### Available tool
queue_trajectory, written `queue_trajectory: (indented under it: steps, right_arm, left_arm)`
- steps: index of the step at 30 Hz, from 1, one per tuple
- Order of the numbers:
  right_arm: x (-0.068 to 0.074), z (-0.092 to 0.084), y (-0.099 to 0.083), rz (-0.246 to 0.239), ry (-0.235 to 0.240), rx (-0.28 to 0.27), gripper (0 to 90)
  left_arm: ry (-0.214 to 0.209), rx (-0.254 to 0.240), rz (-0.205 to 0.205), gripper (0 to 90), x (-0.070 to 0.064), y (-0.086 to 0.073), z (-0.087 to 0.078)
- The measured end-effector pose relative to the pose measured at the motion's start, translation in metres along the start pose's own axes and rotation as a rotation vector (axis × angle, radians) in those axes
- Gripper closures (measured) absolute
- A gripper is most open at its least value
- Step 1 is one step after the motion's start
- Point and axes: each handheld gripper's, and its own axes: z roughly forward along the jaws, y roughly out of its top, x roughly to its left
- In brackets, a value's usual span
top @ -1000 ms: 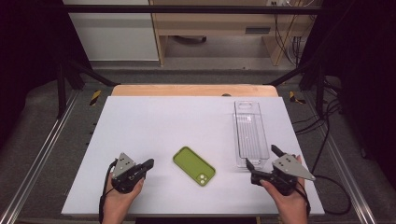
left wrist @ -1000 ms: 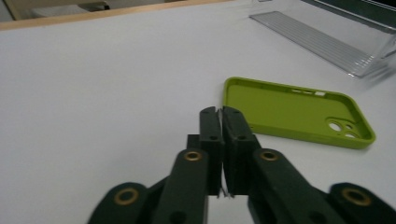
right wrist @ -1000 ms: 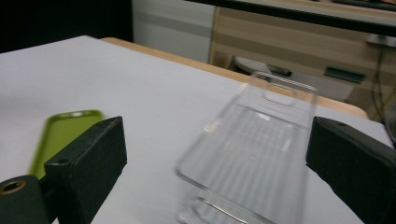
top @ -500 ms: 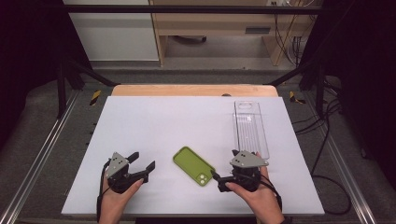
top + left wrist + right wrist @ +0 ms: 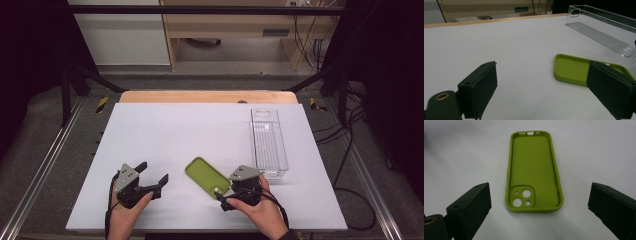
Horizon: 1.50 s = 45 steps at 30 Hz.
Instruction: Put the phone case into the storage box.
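- Looking down from the high view, you have lifted nothing: the green phone case (image 5: 207, 176) lies flat on the white table (image 5: 200, 130), your right gripper (image 5: 226, 200) just beside its near end.
- Left gripper view: jaws spread wide, empty, the case ahead to one side.
- Right gripper view: jaws released wide, flanking the case's camera end, not touching.

- A phone case (image 5: 207, 177) lies open side up on the bench (image 5: 190, 130), near its front edge.
- A clear bin (image 5: 268, 144) sits right of the case.
- The left claw (image 5: 152, 176) is left of the case; the right claw (image 5: 223, 198) is at its near end.
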Motion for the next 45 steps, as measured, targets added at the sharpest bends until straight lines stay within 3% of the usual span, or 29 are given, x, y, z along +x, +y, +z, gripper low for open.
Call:
queue_trajectory:
  steps: [12,22,32,45]
  right_arm:
    - [0.001,0.033,-0.001,0.014,0.024,0.067,5.3]
    - [0.003,0.050,0.000,0.007,0.041,0.106,5.2]
    - [0.002,0.054,-0.002,0.002,0.026,0.129,10.6]
    - [0.000,0.051,-0.006,-0.028,0.026,0.108,16.4]
  left_arm:
    - [-0.013,0.003,0.031,9.1,-0.007,0.000,0.002]
    - [-0.019,0.004,0.039,8.6,-0.010,0.000,0.003]
    - [-0.024,-0.004,0.047,8.5,-0.011,0.001,0.003]
    - [-0.024,-0.019,0.062,8.7,-0.013,0.002,0.002]
